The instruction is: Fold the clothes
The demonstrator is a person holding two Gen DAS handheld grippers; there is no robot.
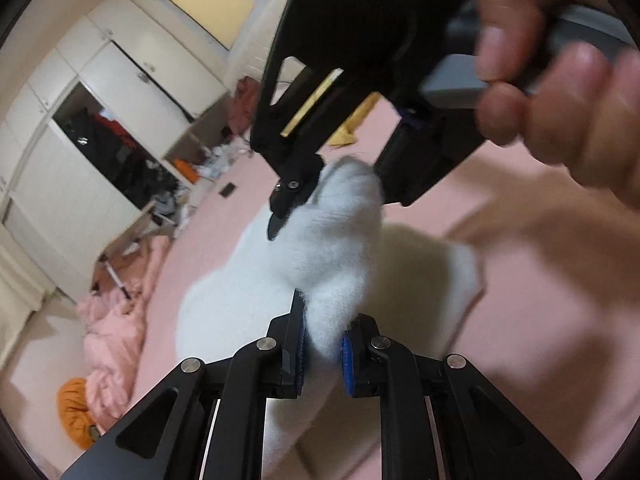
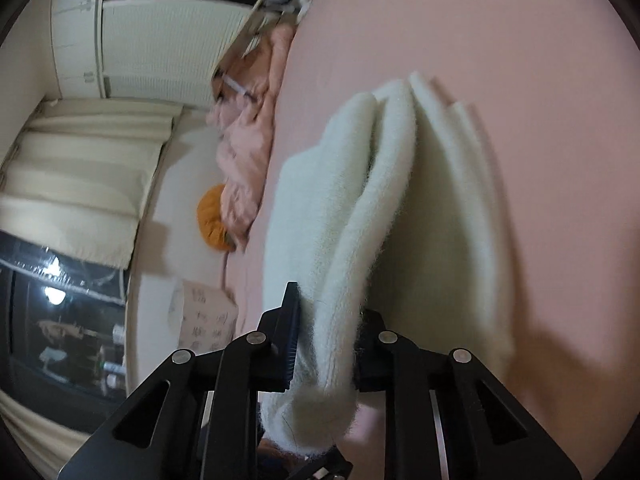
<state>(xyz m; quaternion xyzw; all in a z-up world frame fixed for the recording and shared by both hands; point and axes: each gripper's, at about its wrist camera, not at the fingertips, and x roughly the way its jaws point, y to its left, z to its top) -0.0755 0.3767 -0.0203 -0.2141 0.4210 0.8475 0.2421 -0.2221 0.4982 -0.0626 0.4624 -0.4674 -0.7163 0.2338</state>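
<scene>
both grippers pinching white sweater (image 2: 360, 208) edge

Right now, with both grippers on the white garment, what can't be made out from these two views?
- Garment type: the white fluffy garment is bunched; no collar or hem shows in either view.
- Its near end: hidden below the right gripper in the right wrist view.
- The hand: blurred, cut by the left wrist view's edge.
- Wardrobe contents: too dark.

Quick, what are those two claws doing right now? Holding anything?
Left claw: closed on a fold of the fluffy white knitted garment.
Right claw: closed on the same white garment, lifted above the pink bedsheet.
</scene>
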